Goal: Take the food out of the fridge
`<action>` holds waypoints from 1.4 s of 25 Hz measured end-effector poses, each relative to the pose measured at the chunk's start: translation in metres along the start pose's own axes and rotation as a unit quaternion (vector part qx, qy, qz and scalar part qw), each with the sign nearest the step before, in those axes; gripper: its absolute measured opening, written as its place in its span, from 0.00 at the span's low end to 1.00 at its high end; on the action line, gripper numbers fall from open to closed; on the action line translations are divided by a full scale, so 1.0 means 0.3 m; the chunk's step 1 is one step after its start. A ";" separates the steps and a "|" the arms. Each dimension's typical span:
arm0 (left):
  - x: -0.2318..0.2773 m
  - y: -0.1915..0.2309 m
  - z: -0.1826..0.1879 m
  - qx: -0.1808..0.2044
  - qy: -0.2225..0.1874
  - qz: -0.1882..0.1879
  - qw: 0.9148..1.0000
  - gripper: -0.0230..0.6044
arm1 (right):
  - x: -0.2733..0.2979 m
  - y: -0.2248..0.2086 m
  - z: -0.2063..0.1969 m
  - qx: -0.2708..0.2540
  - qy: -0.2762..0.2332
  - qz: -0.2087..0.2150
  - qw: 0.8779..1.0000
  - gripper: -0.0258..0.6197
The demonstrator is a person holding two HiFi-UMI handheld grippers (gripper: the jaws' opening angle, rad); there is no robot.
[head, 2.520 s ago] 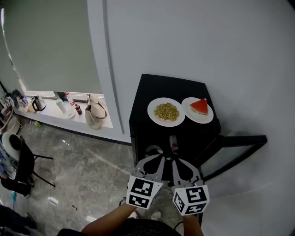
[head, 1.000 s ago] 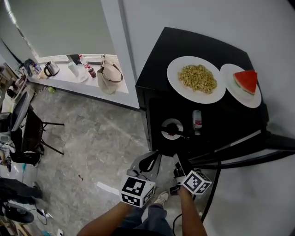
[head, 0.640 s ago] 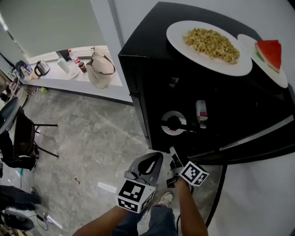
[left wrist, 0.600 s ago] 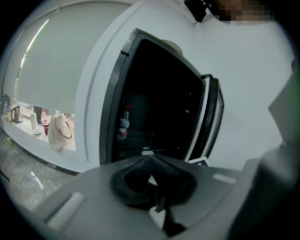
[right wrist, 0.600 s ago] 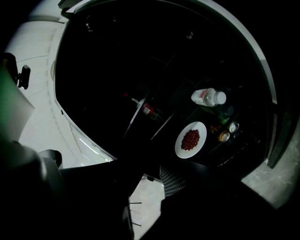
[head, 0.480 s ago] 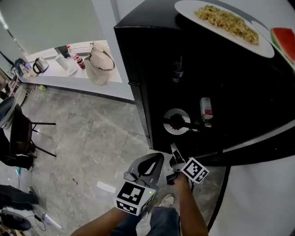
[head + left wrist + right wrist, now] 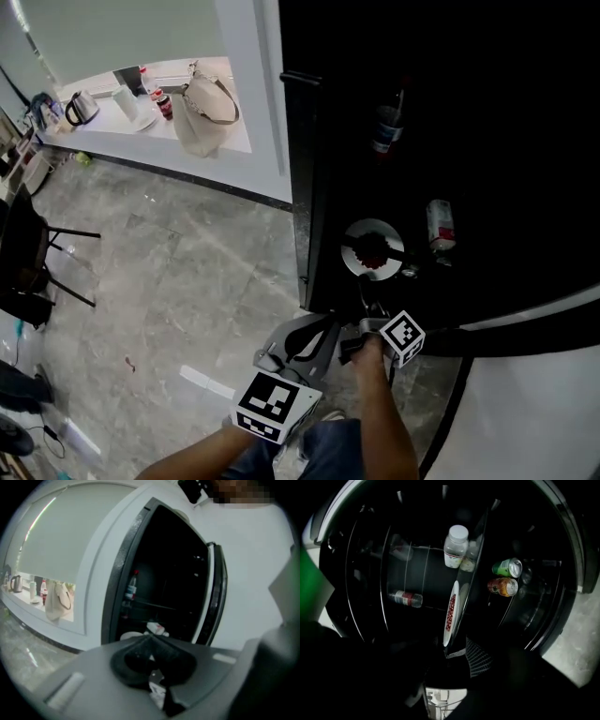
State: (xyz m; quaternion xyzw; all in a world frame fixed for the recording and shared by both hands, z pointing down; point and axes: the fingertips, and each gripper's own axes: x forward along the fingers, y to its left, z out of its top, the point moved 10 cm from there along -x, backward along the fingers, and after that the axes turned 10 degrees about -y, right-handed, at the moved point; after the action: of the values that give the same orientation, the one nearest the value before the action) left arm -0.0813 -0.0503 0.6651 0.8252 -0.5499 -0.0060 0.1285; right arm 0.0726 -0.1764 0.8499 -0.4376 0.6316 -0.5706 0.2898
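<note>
The black fridge [image 7: 309, 187] stands open and dark inside. A white plate of red food [image 7: 373, 251] rests on its lower shelf, with a can [image 7: 441, 225] to its right and a bottle [image 7: 387, 127] on the shelf above. My right gripper [image 7: 366, 298] reaches in just before the plate, its jaws opening. In the right gripper view, which is rolled on its side, the plate [image 7: 451, 613] appears edge-on with its near rim at the gripper's [image 7: 454, 656] tips, no pad pressing on it. My left gripper [image 7: 323, 323] hangs shut and empty outside the fridge [image 7: 159, 573].
A white bottle [image 7: 454, 545], two cans [image 7: 506, 576] and a lying bottle [image 7: 405, 598] share the shelves. The open door [image 7: 525, 319] swings out at the right. On the left a ledge holds a handbag [image 7: 208, 101] and a kettle [image 7: 79, 108], and a chair [image 7: 28, 272] stands on the grey floor.
Both grippers have come down to the lower shelf. The right one has rolled, opened and neared the plate of red food. The two plates on the fridge top have left the view.
</note>
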 end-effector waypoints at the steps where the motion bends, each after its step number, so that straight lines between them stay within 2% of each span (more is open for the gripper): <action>1: 0.000 0.007 -0.011 -0.002 0.001 0.004 1.000 0.03 | 0.010 -0.004 0.000 0.006 -0.002 -0.002 1.000 0.29; 4: -0.001 0.018 -0.023 -0.006 0.005 0.012 1.000 0.03 | 0.036 -0.011 0.005 0.029 -0.004 -0.003 1.000 0.28; 8: -0.002 0.028 -0.019 -0.008 0.004 0.022 1.000 0.03 | 0.050 -0.009 0.008 0.058 -0.007 -0.015 0.998 0.15; 13: -0.012 0.024 -0.014 -0.015 0.006 0.026 1.000 0.03 | 0.032 -0.001 0.007 0.082 -0.016 -0.029 0.996 0.12; 14: -0.015 0.021 -0.014 -0.016 0.008 0.026 1.000 0.03 | 0.025 0.006 0.009 0.079 -0.016 -0.027 0.996 0.06; 19: -0.031 0.013 -0.012 -0.018 0.014 0.024 0.999 0.03 | 0.002 0.010 0.013 0.075 -0.011 -0.025 0.997 0.06; 26: -0.046 0.003 -0.005 -0.018 0.021 0.024 0.999 0.03 | -0.067 0.006 0.004 0.086 0.013 0.007 0.996 0.05; 35: -0.097 -0.090 0.120 -0.030 0.034 0.004 0.999 0.03 | -0.313 0.163 -0.018 0.069 0.042 0.022 0.996 0.05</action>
State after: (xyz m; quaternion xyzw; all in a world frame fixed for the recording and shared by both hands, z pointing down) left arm -0.0738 -0.0214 0.6206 0.8183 -0.5485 0.0063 0.1719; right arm 0.0993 -0.0927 0.7907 -0.3782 0.6117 -0.6243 0.3051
